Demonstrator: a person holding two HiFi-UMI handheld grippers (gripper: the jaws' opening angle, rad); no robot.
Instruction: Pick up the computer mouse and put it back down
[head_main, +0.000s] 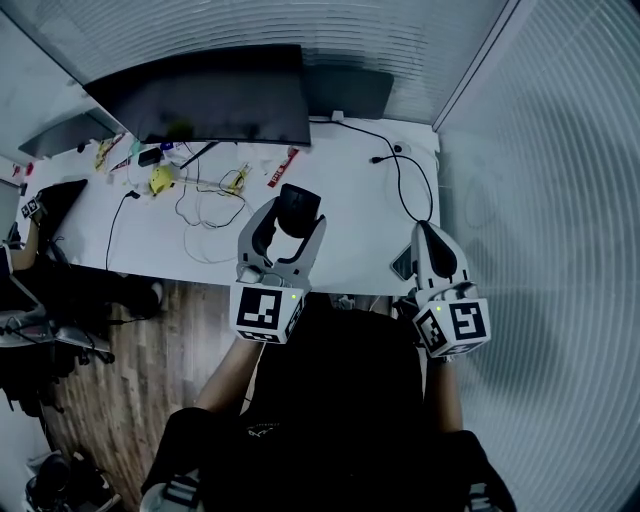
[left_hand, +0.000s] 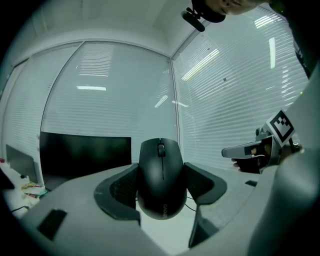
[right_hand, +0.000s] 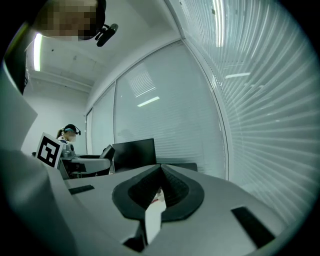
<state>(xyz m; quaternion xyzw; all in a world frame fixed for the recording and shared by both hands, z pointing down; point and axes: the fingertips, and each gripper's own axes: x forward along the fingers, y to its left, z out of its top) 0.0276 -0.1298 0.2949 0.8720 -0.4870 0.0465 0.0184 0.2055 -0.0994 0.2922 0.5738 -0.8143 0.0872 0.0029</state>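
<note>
Holding the black Lenovo computer mouse (left_hand: 161, 176) clamped in the left gripper (head_main: 289, 222) over the white desk (head_main: 350, 180), right gripper (head_main: 432, 236) pressed together, empty.

Office indicated: white desk (head_main: 350, 240) topped by dark monitor (head_main: 210, 95), loose cables (head_main: 205, 215) strewn; enclosed by blind-covered glass partitions (head_main: 560, 180).

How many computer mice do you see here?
1. The mouse is clamped in the left gripper, above the desk. Others may hide behind the monitor.
</note>
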